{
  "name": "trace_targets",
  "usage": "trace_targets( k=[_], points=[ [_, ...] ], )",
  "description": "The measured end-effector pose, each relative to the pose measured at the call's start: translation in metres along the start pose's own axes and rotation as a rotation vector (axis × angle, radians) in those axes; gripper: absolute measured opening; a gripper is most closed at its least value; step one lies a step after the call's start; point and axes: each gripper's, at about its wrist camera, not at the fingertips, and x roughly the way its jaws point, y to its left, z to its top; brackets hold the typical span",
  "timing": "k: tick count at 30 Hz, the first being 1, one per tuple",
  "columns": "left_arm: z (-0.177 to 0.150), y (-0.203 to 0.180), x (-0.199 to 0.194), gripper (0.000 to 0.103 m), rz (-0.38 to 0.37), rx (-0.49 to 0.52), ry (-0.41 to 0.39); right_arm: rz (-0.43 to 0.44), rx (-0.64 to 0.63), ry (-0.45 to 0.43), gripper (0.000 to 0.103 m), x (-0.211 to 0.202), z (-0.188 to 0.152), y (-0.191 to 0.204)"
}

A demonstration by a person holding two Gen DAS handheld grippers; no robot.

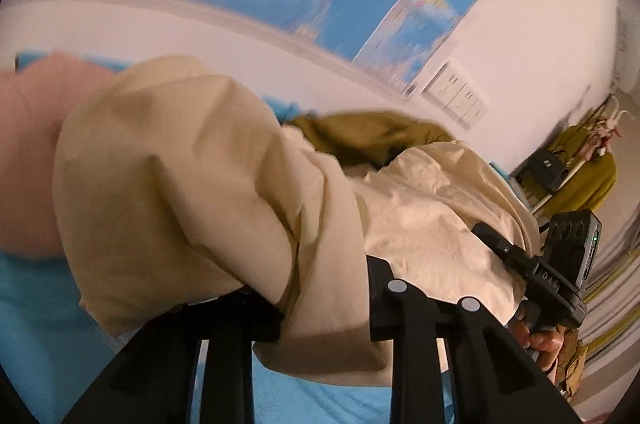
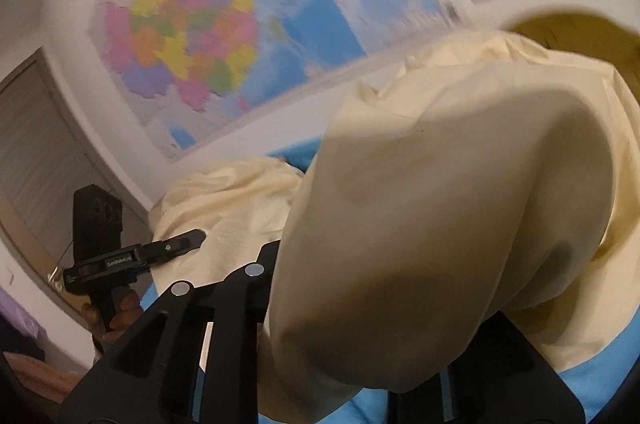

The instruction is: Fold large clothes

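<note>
Bridging both tongs, the cream garment (image 1: 192, 183) hangs as a raised span, its long axis running from the left gripper (image 1: 320, 308) toward the right gripper (image 1: 516, 256), seen at the right edge of the left view. In that view the cloth fills the centre and drapes over the near fingers; the jaws are covered, so the grip looks closed on fabric, but the exact gap cannot be told. In the right view the garment (image 2: 440, 203) bulges across centre and lower right, wrapping the right gripper (image 2: 360, 336) the same way, while the left gripper (image 2: 176, 244) appears at lower left. Both tongs sit equally close to the cloth, one at each end. A blue surface (image 1: 36, 324) lies below, at lower left. An olive cloth (image 1: 360, 135) rests behind. A map (image 2: 192, 35) covers the white wall in the upper frame.
</note>
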Motion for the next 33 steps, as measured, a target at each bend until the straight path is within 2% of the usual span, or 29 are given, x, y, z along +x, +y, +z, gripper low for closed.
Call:
trace_targets(
  k=[4, 8, 11, 15, 18, 20, 21, 23, 25, 27, 29, 33],
  points=[
    [0.030, -0.001, -0.043, 0.024, -0.015, 0.038, -0.108, 0.077, -0.079, -0.067, 0.022, -0.005, 0.033, 0.035],
    [0.064, 0.010, -0.089, 0.024, 0.038, 0.059, -0.231, 0.147, -0.163, -0.110, 0.022, 0.019, 0.067, 0.076],
    [0.090, 0.029, -0.124, 0.024, 0.100, 0.072, -0.326, 0.213, -0.209, -0.126, 0.022, 0.054, 0.092, 0.108],
    [0.122, 0.074, -0.158, 0.025, 0.214, 0.051, -0.426, 0.291, -0.245, -0.128, 0.022, 0.124, 0.119, 0.153],
    [0.136, 0.121, -0.168, 0.025, 0.300, 0.048, -0.486, 0.339, -0.248, -0.093, 0.022, 0.175, 0.117, 0.179],
    [0.135, 0.160, -0.167, 0.025, 0.327, 0.020, -0.494, 0.337, -0.239, -0.067, 0.022, 0.211, 0.104, 0.189],
    [0.130, 0.188, -0.161, 0.026, 0.373, -0.010, -0.485, 0.331, -0.245, -0.033, 0.022, 0.234, 0.092, 0.194],
    [0.117, 0.233, -0.148, 0.027, 0.410, -0.086, -0.442, 0.317, -0.236, 0.056, 0.022, 0.275, 0.067, 0.197],
    [0.096, 0.286, -0.128, 0.027, 0.461, -0.193, -0.355, 0.288, -0.212, 0.206, 0.022, 0.325, 0.030, 0.192],
    [0.071, 0.324, -0.114, 0.029, 0.483, -0.276, -0.312, 0.273, -0.165, 0.286, 0.026, 0.348, 0.005, 0.182],
    [0.051, 0.343, -0.115, 0.032, 0.451, -0.339, -0.327, 0.280, -0.125, 0.311, 0.033, 0.352, -0.011, 0.172],
    [0.046, 0.350, -0.117, 0.037, 0.441, -0.359, -0.320, 0.288, -0.128, 0.371, 0.048, 0.337, -0.006, 0.167]
  ],
)
